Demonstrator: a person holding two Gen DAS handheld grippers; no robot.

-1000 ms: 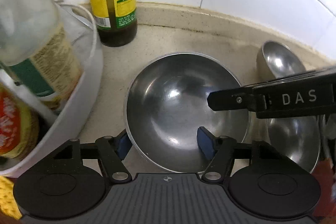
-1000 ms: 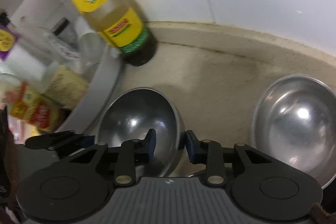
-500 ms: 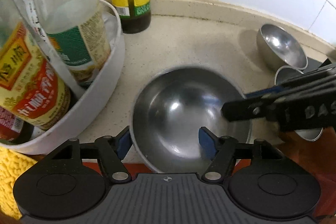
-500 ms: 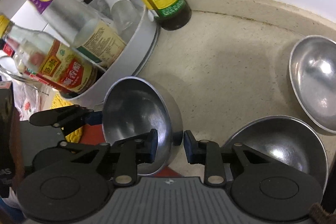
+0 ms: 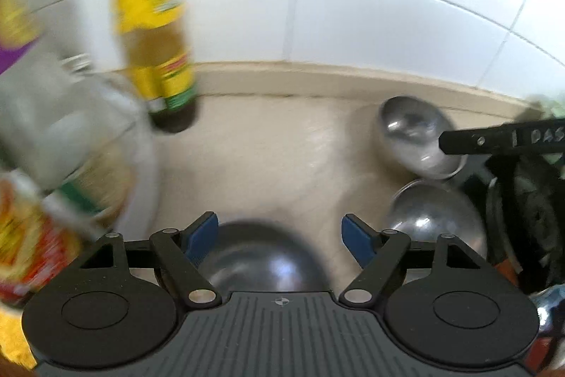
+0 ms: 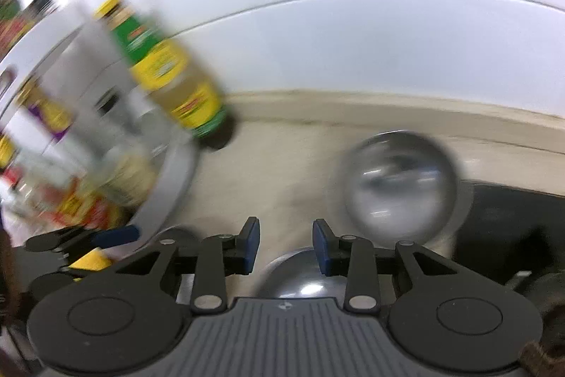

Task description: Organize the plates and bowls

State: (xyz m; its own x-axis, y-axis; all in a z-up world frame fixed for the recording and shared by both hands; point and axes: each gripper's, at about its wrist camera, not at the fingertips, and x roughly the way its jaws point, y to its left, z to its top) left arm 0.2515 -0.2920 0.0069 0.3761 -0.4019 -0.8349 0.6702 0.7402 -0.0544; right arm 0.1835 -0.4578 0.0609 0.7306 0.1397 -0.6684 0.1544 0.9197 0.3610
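Three steel bowls sit on the beige counter. In the left wrist view my left gripper [image 5: 279,235] is open and empty above the near bowl [image 5: 261,257], which lies low between the fingers. A second bowl [image 5: 438,221] and a far tilted bowl [image 5: 413,133] stand to the right. My right gripper [image 6: 286,246] is open and empty, with a bowl [image 6: 300,281] just under its fingertips and the far bowl [image 6: 399,179] ahead to the right. Its finger [image 5: 494,140] shows at the right of the left wrist view. Both views are blurred.
A yellow-labelled oil bottle [image 5: 155,34] stands by the tiled wall. A white round tub [image 6: 169,179] with several sauce bottles is at the left. A dark stove part [image 5: 522,211] lies at the right edge, also in the right wrist view [image 6: 505,221].
Both grippers have pulled back and tilted up. The right gripper has let go of the near bowl's rim and opened. The near bowl now sits low in the left view.
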